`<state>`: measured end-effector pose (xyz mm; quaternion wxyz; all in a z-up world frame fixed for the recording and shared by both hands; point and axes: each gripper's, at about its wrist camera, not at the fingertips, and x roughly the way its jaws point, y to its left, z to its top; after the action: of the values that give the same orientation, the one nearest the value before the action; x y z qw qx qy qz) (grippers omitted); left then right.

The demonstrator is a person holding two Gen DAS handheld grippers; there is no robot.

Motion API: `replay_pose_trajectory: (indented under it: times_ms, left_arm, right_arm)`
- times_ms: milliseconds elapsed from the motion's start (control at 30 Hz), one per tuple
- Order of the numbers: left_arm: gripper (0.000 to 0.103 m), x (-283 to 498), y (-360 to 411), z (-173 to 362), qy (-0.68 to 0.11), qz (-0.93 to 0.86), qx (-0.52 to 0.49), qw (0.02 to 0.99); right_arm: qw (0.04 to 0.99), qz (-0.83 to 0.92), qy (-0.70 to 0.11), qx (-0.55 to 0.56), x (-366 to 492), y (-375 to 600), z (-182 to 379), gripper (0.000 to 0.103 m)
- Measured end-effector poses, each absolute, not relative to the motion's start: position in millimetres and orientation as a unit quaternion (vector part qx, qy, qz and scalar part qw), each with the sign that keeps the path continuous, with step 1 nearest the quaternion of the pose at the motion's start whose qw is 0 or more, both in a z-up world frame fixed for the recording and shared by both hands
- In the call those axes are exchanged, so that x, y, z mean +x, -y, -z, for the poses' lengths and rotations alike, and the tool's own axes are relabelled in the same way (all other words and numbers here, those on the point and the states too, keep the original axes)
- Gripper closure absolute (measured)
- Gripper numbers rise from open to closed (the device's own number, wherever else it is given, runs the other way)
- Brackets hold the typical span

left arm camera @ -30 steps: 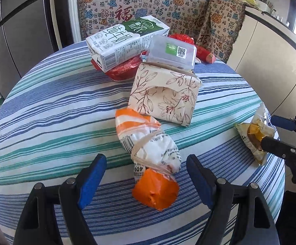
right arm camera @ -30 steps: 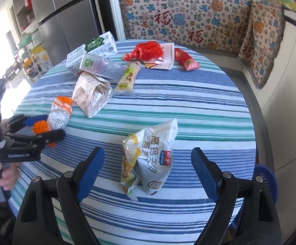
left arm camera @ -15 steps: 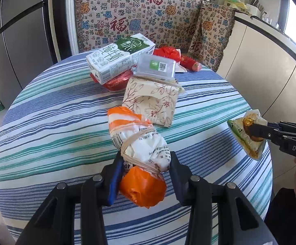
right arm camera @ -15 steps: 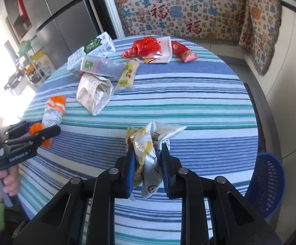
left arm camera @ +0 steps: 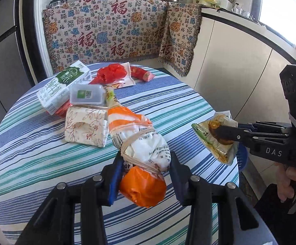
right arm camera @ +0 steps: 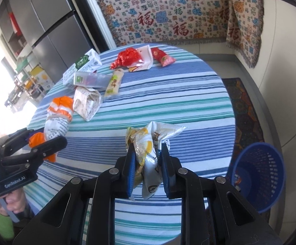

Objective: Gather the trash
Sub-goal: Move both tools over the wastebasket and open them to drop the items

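My left gripper (left arm camera: 145,175) is shut on an orange-and-white wrapped bag (left arm camera: 139,143) bound with rubber bands, lifted off the striped round table (left arm camera: 25,143). It also shows in the right wrist view (right arm camera: 56,122). My right gripper (right arm camera: 148,167) is shut on a crumpled yellow-white snack bag (right arm camera: 152,140) and holds it above the table's near edge. That bag shows in the left wrist view (left arm camera: 215,136) at the right. A blue mesh trash basket (right arm camera: 258,175) stands on the floor right of the table.
On the table lie a milk carton (left arm camera: 62,85), a clear plastic box (left arm camera: 86,96), a floral paper bag (left arm camera: 84,126), a yellow snack stick (right arm camera: 114,83), red wrappers (right arm camera: 129,58) and a small red packet (right arm camera: 163,58). A patterned cloth hangs behind.
Both grippers have closed on their bags and lifted them. The right gripper has drawn back toward the table edge, and the blue basket has come into view.
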<state>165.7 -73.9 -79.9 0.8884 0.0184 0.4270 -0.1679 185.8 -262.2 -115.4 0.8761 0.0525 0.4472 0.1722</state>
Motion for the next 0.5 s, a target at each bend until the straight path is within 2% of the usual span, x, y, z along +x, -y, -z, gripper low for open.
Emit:
replay_pose_trajectory:
  times_ms: [267,500]
  left_arm:
    - [0.06,171,136,73,-0.428,0.214,0.033,0.878]
    - [0.06,180,226,75,-0.443,0.287,0.037,0.848]
  right_arm:
    - [0.886,-0.135,-0.437,0.072,179,313,104,0.081]
    - [0.892,-0.048,-0.442,0.082,175,404,101,0.081]
